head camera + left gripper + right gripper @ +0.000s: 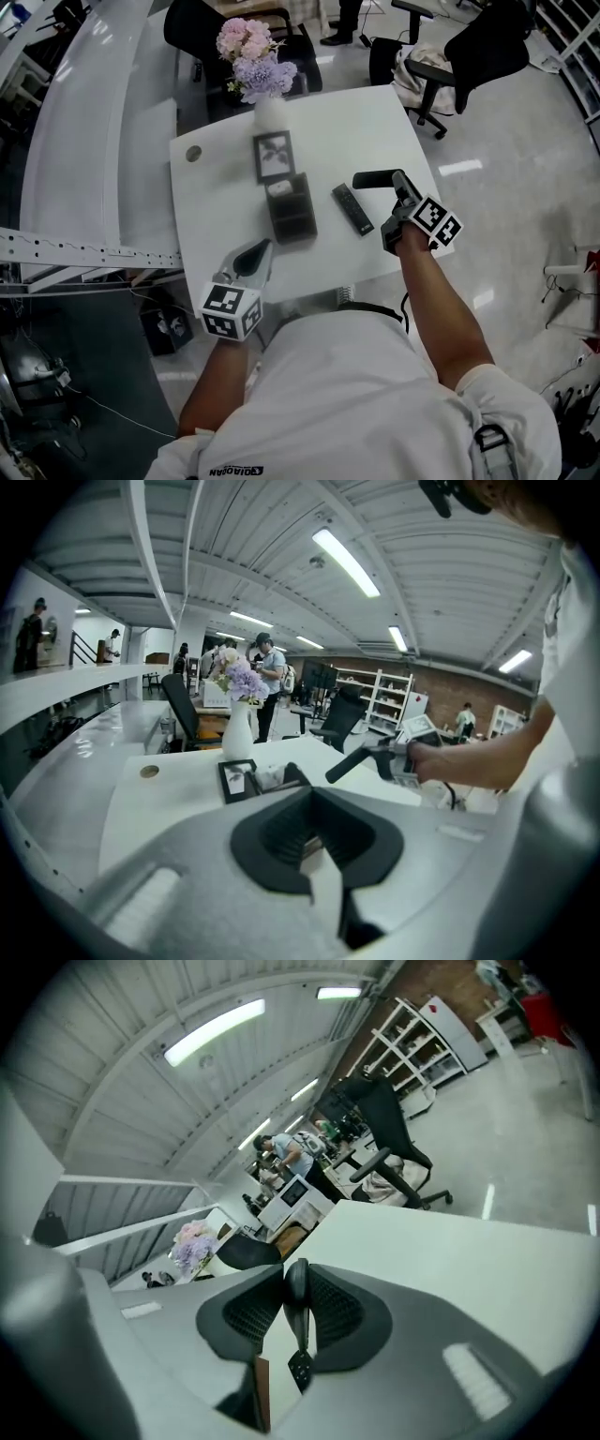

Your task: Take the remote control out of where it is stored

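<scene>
Grip: right gripper (pixel 298 1290) clamped on thin edges of slim black remote control (pixel 299 1335), held clear above counter (pixel 220 202), right of dark storage box (pixel 292 216). Judged out of storage; edge hold resists twisting. Second remote (pixel 352 208) flat on counter beside box. Left gripper (pixel 314 841) part-open, empty, near counter edge, probably standby to steady box.
</scene>
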